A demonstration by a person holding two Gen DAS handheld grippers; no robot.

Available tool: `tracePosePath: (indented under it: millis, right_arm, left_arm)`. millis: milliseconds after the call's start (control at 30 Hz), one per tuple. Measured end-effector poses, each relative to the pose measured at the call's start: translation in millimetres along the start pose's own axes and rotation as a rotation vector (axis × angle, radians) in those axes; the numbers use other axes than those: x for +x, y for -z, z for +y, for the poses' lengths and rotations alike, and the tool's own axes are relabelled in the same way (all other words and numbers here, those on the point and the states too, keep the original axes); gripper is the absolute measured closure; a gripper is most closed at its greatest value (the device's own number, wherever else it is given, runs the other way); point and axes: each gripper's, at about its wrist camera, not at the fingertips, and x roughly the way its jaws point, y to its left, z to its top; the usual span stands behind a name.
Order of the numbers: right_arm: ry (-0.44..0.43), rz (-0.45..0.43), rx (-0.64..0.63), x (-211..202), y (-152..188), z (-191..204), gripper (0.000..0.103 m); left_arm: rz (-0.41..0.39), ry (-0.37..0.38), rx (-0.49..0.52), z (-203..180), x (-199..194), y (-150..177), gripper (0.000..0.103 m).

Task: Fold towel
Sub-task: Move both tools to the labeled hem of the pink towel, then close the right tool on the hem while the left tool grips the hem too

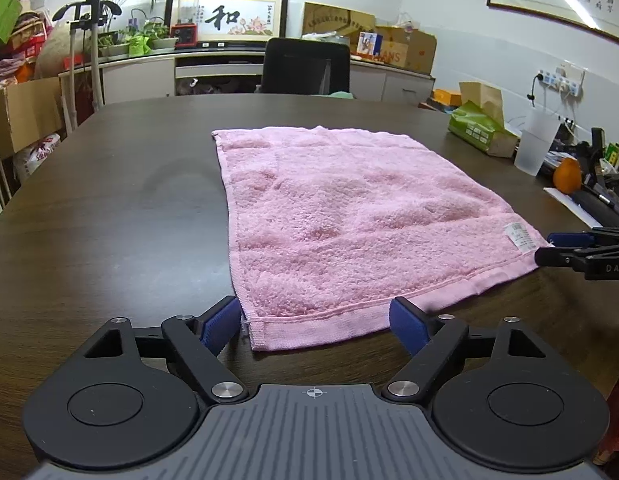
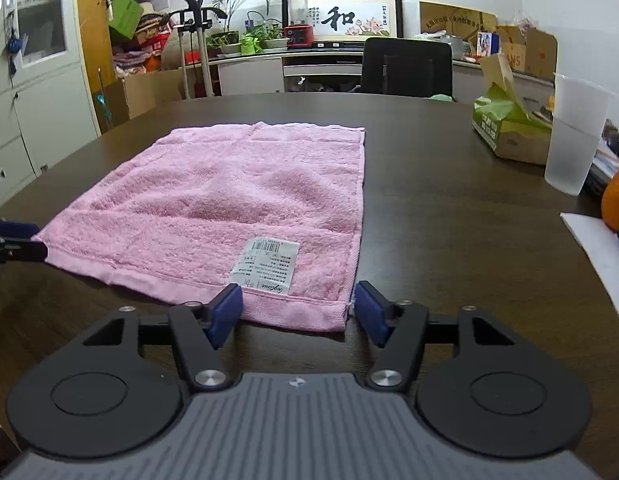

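- The framed picture on the far shelf reads "和".
- A cardboard box shows "ANS".
- My right tool bears "DAS".
- The towel's label print is too small for me.

Each gripper, left gripper and right gripper, is showing black linkage arms, silver pivot screws, blue ribbed fingers and a grey ridged housing.

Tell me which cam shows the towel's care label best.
Right wrist: the care label lies close ahead on the pink towel, face-on, print lines visible. Left wrist shows the label small at the towel's far right edge, print unreadable.
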Motion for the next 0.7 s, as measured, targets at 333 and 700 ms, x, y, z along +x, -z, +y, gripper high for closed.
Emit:
tracePosePath:
  millis: [333, 700]
  right_arm:
    - [0.010, -0.012, -0.025, -3.2, 4.1, 3.6, 0.057]
    - [0.026, -0.029, -0.008, -4.5, 5.2, 8.8, 0.083]
  left_arm:
    - [-0.008, -0.018, 0.028, -5.4, 1.2, 2.6, 0.017]
    - [-0.002, -0.048, 0.046, -10.9, 2.5, 3.8, 0.019]
